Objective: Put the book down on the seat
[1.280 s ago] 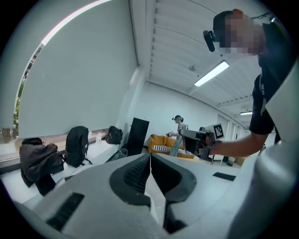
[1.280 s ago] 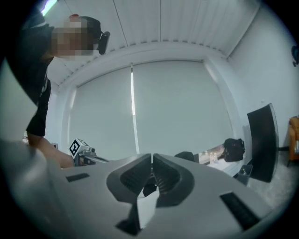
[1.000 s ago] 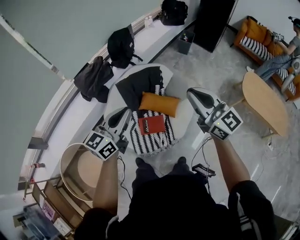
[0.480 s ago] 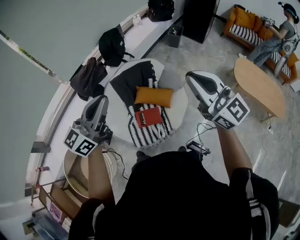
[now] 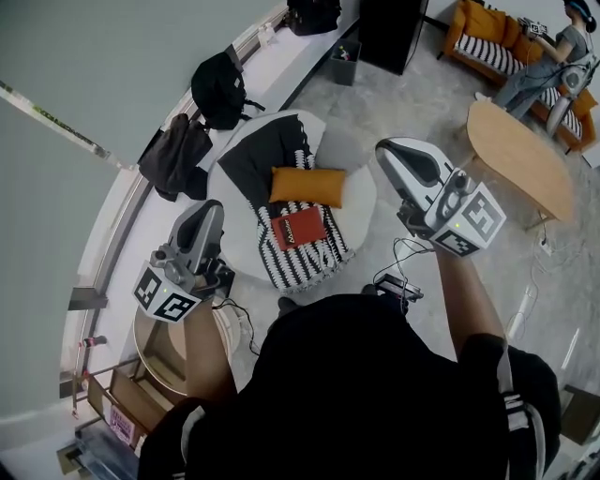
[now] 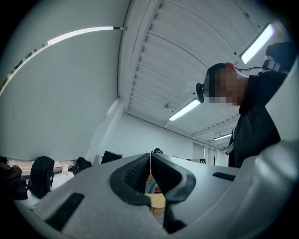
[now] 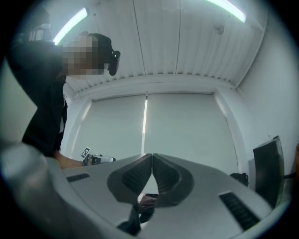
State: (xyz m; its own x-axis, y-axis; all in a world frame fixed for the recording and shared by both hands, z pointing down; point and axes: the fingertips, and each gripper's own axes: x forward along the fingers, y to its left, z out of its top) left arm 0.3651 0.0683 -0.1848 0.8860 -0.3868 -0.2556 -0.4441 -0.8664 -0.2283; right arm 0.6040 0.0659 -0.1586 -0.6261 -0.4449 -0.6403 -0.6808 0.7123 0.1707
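black short-sleeve tee [image 5: 366, 375], white stripes on the sleeves, grey-white left gripper [image 5: 214, 208] and right gripper [image 5: 384, 150], black ribbed pads [image 7: 135, 177], black-and-white marker cubes [image 5: 469, 223]

print on the red book [image 5: 300, 228], perhaps a title, too small to read; sofa [image 5: 480, 26] cut by top edge

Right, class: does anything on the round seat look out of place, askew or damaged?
Nothing stands out. The red book lies closed and flat on the striped blanket over the seat, next to the orange cushion. It sits only slightly turned against the stripes.
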